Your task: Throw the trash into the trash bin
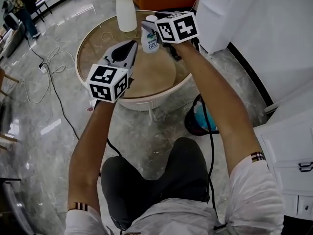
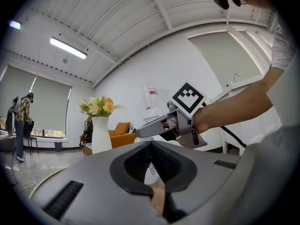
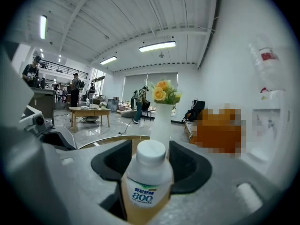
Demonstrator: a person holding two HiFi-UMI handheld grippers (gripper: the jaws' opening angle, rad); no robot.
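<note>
One upright bottle [image 3: 146, 182] on the round surface [image 1: 161, 80] is flanked, unpinched, by the spread jaws of the nearer right gripper [image 3: 150, 149], while the left gripper [image 1: 133, 45] is seen closed and empty beside it and the trash bin [image 1: 195, 125] is found on the floor to the right.

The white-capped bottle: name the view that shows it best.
The right gripper view: the bottle fills the centre, cap and 800 label sharp. The head view shows it small on the round table. The left gripper view shows only a sliver of label.
</note>
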